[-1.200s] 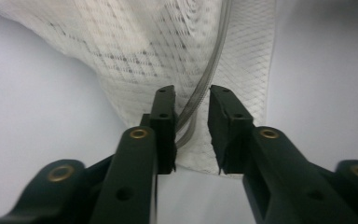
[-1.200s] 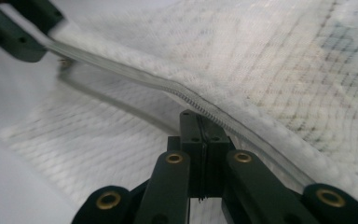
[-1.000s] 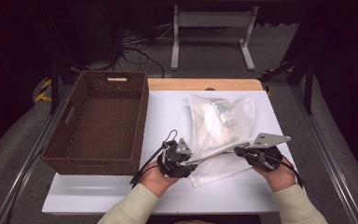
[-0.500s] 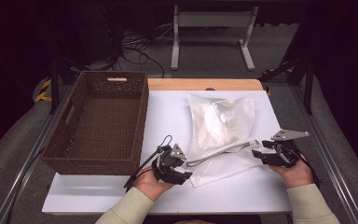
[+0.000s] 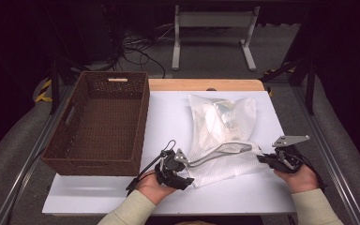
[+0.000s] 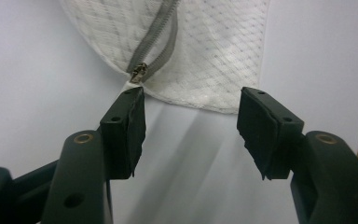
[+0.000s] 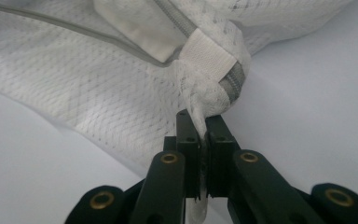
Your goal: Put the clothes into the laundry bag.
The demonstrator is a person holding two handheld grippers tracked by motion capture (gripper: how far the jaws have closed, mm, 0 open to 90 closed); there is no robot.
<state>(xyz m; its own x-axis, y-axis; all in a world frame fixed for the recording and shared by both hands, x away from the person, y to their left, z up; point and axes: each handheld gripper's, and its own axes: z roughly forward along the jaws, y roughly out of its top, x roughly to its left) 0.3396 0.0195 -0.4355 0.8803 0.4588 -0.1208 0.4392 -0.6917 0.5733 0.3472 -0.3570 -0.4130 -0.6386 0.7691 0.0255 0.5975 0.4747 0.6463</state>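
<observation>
The right tool (image 7: 199,126) is closed tight on a bunched corner of the white mesh bag (image 7: 98,88); a pinch of netting is clamped between its black jaws, which have just been closing onto it, and a white fabric tab (image 7: 210,56) at the end of the grey zipper (image 7: 235,79) is seen just beyond the jaw tips. In the high view this right tool (image 5: 266,158) is held at the bag's (image 5: 225,136) near right corner. The left tool (image 6: 191,126) stands about half open with nothing between its jaws, which have just been opening further; only bare white surface (image 6: 37,70) lies in the gap, and the zipper's metal slider (image 6: 137,72) is found just ahead of one jaw tip, at the bag's edge, with the zipper tape running away from it. In the high view the left tool (image 5: 183,174) is seen at the bag's near left corner, and the opened zipper (image 5: 220,151) is stretched between the two tools. Beyond the tools the bag lies flat on the surface (image 5: 168,112), with pale items dimly visible inside it. A brown wicker basket (image 5: 72,136) stands beside the left tool's outer side, apart from the bag.
</observation>
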